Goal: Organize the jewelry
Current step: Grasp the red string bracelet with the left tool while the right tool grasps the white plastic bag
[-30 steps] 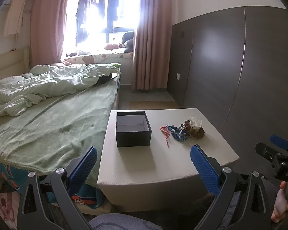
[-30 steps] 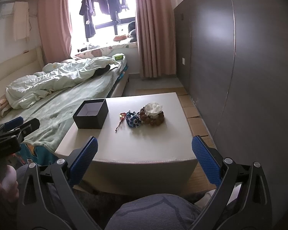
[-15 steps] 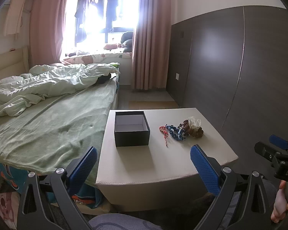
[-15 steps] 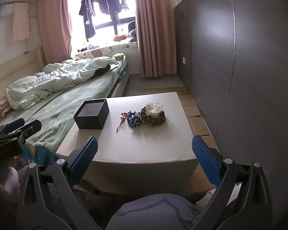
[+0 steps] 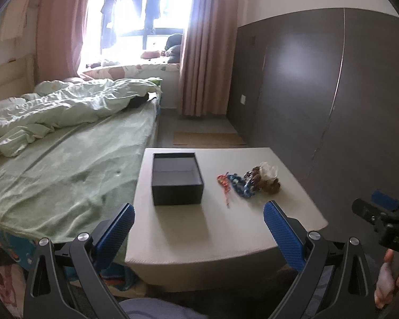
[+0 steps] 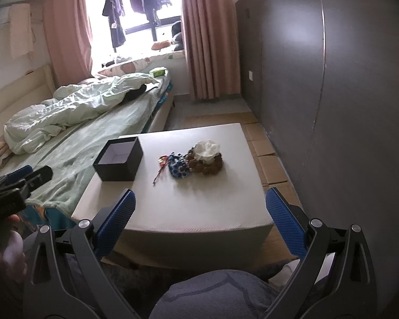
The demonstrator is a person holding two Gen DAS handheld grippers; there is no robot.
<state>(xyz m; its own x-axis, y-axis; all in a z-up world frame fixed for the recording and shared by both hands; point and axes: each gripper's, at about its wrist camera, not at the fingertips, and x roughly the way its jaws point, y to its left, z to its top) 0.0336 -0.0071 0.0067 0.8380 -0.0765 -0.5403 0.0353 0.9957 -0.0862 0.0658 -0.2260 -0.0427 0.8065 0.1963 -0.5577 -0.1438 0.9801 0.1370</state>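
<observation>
- Compared with a second ago, I am seeing both cameras sitting slightly nearer the table [image 5: 226,228]; the box [image 5: 177,179] and the jewelry are lying where they were.
- I am holding the left gripper [image 5: 198,228] short of the table's near edge, jaws spread wide and gripping nothing.
- I am keeping the right gripper [image 6: 199,216] likewise wide apart and empty, before the near edge.
- The pale, square, padded-looking table is standing beside a bed [image 6: 74,143] with a rumpled green cover, near a dark panelled wall [image 6: 332,79].
- The black, square, open-topped box is resting on the table's left part.
- Right of it, apart, a thin red cord bracelet [image 6: 161,166], a blue beaded bracelet [image 6: 178,167] and a brown beaded bracelet [image 6: 208,166] are bunching together, a crumpled white piece [image 6: 207,148] lying on the brown one.
</observation>
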